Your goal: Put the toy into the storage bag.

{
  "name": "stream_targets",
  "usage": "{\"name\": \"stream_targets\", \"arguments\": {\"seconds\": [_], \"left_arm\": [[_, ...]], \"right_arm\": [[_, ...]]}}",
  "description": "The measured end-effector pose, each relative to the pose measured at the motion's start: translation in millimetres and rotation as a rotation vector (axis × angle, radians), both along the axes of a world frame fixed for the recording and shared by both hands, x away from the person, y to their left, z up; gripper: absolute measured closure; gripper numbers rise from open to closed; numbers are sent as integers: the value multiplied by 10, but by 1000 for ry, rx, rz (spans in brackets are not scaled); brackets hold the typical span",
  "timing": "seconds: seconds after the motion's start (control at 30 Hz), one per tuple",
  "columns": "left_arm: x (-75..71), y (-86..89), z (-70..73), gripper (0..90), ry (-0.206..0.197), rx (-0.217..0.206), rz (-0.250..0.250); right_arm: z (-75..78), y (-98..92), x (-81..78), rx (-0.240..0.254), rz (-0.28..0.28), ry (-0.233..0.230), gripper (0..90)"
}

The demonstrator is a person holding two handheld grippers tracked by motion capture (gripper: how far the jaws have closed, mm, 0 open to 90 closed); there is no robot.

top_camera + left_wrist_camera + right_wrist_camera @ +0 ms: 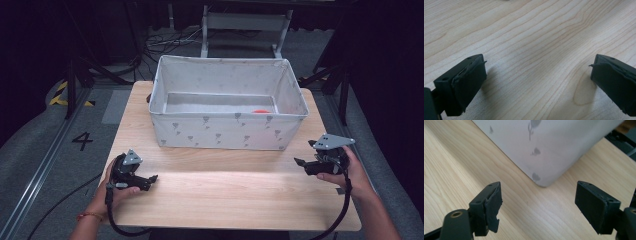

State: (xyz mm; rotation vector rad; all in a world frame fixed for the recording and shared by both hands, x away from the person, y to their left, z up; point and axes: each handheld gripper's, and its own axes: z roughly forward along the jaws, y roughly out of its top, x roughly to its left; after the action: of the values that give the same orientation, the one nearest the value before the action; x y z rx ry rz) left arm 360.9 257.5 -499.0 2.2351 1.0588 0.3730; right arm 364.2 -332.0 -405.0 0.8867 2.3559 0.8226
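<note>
A pale fabric box (227,131) with small grey prints stands at the back middle of the wooden table (235,192). A small orange-red object (260,111) lies on its floor near the right end, mostly hidden by the front wall. My left gripper (150,180) rests low at the front left, open, with bare wood between its jaws (536,72). My right gripper (301,163) hovers at the front right, open and holding nothing, pointed toward the box's near right corner (544,182).
The table's front half between the two hands is bare wood. Black stands and cables sit on the grey floor behind and beside the table. A "4" (82,141) is marked on the floor at the left.
</note>
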Motion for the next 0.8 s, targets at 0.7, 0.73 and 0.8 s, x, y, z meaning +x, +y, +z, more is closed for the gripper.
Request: {"name": "stream_targets", "arguments": {"seconds": [0.7,0.73,0.8], "left_arm": [[-3,-1,-1,5,1,-2,3],[-4,-2,-2,5,1,-3,4],[-6,-3,-2,5,3,-4,5]], "right_arm": [[-602,-278,-223,-3,-60,82,228],[-627,-293,-238,8,-62,86,228],[-686,-325,-280,22,-59,91,228]]}}
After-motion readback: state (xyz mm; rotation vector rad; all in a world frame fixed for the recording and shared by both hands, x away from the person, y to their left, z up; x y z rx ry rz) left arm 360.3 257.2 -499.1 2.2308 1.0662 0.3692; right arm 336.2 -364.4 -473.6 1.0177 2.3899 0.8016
